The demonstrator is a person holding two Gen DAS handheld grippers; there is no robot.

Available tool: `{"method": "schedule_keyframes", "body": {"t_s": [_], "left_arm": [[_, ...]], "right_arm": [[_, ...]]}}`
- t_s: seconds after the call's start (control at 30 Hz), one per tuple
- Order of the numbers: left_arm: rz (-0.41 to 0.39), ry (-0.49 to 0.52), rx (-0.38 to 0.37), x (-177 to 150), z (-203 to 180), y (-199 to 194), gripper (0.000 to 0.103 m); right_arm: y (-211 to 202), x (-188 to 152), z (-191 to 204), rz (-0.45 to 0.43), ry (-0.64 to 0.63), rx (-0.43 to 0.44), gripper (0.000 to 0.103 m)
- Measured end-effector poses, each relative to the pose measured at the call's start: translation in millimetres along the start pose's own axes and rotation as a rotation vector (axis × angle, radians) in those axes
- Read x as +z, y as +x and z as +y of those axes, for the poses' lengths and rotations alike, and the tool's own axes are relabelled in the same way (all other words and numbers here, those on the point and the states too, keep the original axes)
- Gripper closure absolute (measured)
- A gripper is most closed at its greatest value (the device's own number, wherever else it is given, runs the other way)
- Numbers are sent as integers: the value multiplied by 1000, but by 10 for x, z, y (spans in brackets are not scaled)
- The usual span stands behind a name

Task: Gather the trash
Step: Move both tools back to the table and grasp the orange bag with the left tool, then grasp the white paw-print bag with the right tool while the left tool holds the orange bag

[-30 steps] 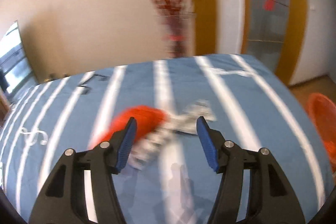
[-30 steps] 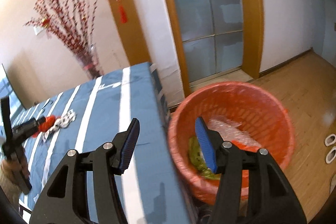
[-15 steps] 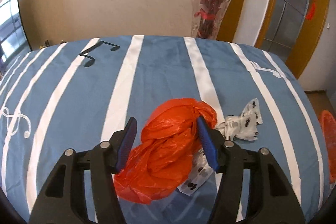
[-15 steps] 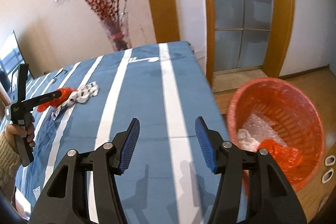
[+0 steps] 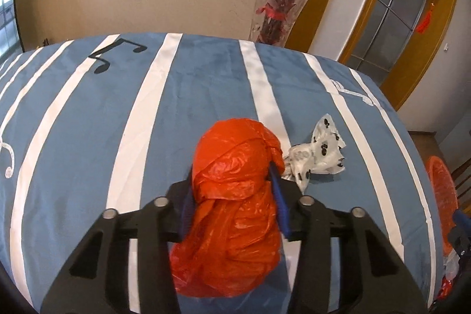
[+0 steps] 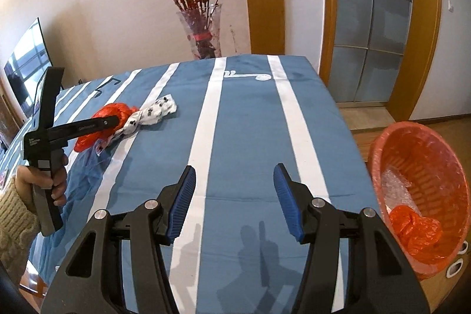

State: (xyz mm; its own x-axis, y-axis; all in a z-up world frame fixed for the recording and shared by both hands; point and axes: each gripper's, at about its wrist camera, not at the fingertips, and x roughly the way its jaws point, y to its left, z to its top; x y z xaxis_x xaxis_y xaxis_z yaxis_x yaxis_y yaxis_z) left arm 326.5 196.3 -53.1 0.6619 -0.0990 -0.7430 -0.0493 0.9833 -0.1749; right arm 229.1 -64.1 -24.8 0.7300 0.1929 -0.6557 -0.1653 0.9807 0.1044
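A crumpled orange plastic bag (image 5: 235, 240) lies on the blue striped tablecloth (image 5: 206, 96). My left gripper (image 5: 231, 178) is around it, its jaws closing, and the blue pads squeeze the bag's middle. A white wrapper with black prints (image 5: 318, 158) lies right beside the bag, touching it. In the right wrist view the same left gripper (image 6: 117, 119) reaches into the orange bag (image 6: 85, 141) next to the white wrapper (image 6: 153, 112). My right gripper (image 6: 234, 175) hovers open over the table's near part with nothing between its fingers.
An orange basket (image 6: 435, 167) stands on the wooden floor off the table's right edge and holds bubble wrap and another orange bag. A glass vase (image 6: 203, 31) of red branches stands behind the far table edge. A person's hand (image 6: 56, 184) grips the left tool.
The left gripper dropped over the orange bag and its jaws narrowed onto it. The right gripper swung left from the basket toward the table, still open.
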Motion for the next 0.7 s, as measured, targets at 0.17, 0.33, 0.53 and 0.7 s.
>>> {"method": "schedule_keyframes", "body": {"t_s": [0.17,0.33,0.53,0.7], "left_arm": [[-41,-8,29,6,59,-110,68],[-110,-48,101,-4,324,-373,68],[-154,-84,203,-91,749,-672,68],[-167,-124,243,-170,1097,-821,68]], "right_arm": [[40,-7,100,9,-19,11,47],[147,32,315,19,-40,50,47],[499,158,878,62,-63,143,60],[882,354,1339,105,-29,186,67]]}}
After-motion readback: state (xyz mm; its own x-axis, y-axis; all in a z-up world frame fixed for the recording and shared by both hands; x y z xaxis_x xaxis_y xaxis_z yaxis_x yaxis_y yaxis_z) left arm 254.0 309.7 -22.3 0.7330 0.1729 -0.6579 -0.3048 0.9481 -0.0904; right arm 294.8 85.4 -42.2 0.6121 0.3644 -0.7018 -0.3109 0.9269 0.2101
